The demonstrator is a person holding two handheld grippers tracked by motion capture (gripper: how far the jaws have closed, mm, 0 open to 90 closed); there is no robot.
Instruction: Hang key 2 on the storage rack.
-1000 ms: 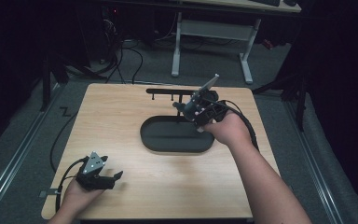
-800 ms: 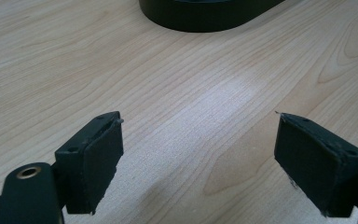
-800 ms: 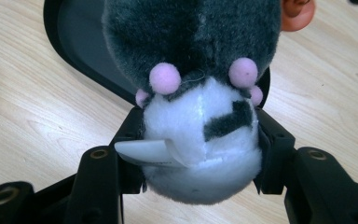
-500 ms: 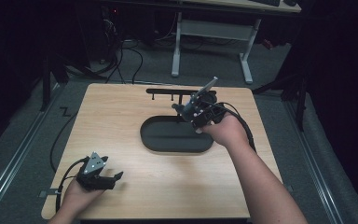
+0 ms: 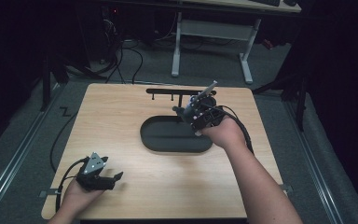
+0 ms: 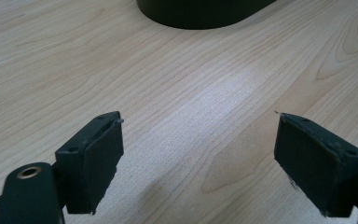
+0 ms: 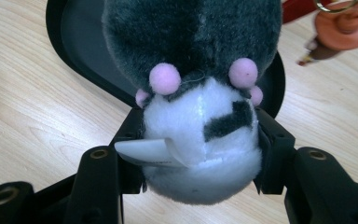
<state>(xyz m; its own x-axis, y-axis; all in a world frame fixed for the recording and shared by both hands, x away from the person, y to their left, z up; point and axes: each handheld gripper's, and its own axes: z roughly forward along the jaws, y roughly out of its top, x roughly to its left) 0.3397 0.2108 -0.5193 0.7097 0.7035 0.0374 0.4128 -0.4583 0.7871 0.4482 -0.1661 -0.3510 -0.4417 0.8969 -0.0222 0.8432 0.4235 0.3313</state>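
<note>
A grey and white plush toy (image 7: 200, 116) with small pink dots and a white tag is pinched between the jaws of my right gripper (image 7: 200, 140), which is shut on it. In the high view my right gripper (image 5: 186, 112) hovers over the back right end of a black oval tray (image 5: 168, 144), and the tray (image 7: 74, 42) lies under the toy in the right gripper view. My left gripper (image 5: 114, 178) rests near the table's front left corner. Its jaws stand wide apart in the left gripper view (image 6: 198, 154), with bare wood between them.
A low black rack with hooks (image 5: 172, 91) stands at the back of the table behind the tray. An orange-brown keyring charm (image 7: 342, 28) lies beside the tray. The tray's edge (image 6: 200, 9) shows far ahead of the left gripper. A desk frame stands beyond the table.
My right gripper with the plush toy has drifted slightly nearer over the tray. The left gripper has stayed still.
</note>
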